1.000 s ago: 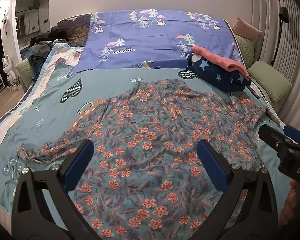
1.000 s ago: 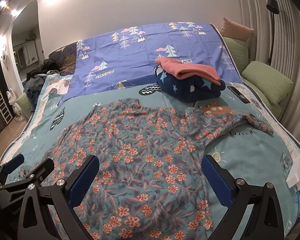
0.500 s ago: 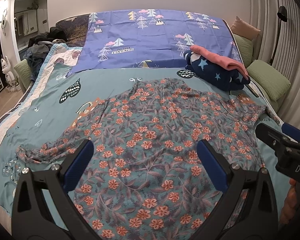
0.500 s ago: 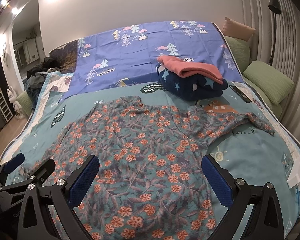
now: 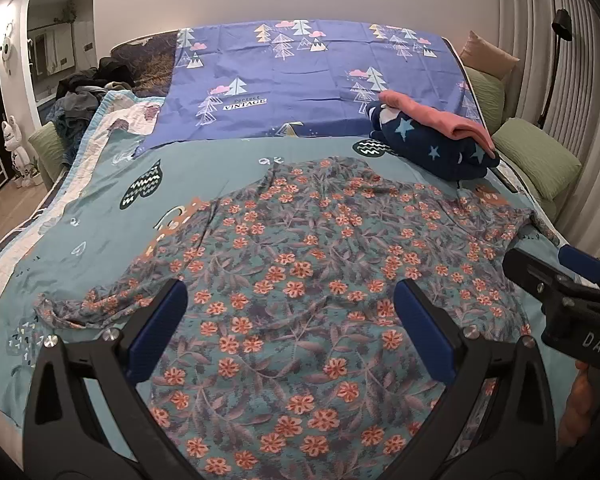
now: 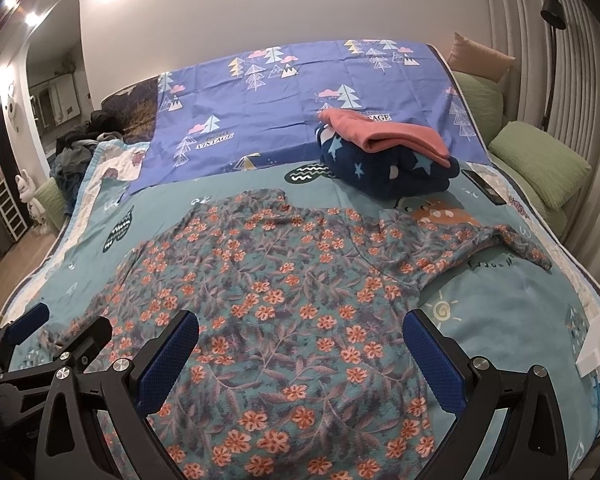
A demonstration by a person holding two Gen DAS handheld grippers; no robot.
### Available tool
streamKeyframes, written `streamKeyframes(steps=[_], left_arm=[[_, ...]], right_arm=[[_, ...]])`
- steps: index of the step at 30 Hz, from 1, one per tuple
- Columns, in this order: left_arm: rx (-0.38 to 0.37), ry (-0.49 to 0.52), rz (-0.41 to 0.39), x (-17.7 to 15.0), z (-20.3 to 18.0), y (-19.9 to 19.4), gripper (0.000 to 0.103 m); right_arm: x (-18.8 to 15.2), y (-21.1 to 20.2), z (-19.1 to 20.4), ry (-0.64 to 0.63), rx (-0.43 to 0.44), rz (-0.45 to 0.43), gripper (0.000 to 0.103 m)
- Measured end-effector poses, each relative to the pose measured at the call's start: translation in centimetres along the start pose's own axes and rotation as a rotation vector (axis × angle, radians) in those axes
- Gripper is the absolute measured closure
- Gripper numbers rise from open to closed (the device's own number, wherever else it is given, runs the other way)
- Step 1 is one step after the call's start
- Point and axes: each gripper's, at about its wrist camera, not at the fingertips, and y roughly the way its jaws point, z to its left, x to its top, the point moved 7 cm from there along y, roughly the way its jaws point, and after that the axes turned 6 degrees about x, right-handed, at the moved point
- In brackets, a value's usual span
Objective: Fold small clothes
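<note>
Floral long-sleeved top (image 5: 300, 264) lay spread flat on the bed (image 5: 100, 216), sleeves out to both sides, nothing folded yet. I judged the first fold was pending: take a sleeve or side hem. Left claw (image 5: 290, 328) and right claw (image 6: 300, 356) both hung spread, empty, over the near hem.

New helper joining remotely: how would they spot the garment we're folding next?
On the teal bedspread, nearest the open grippers, the floral top lies spread flat, sleeves out. Unlike the folded pink and starry navy stack behind, it's unfolded and covered in orange flowers.
</note>
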Motion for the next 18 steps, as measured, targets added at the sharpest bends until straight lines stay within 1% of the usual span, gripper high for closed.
streamKeyframes(steps=[18], left_arm=[[0.002,-0.003,0.002,0.04,0.15,-0.19,0.001]], right_arm=[[0.07,0.23,0.82,-0.024,0.012,0.002,0.000]])
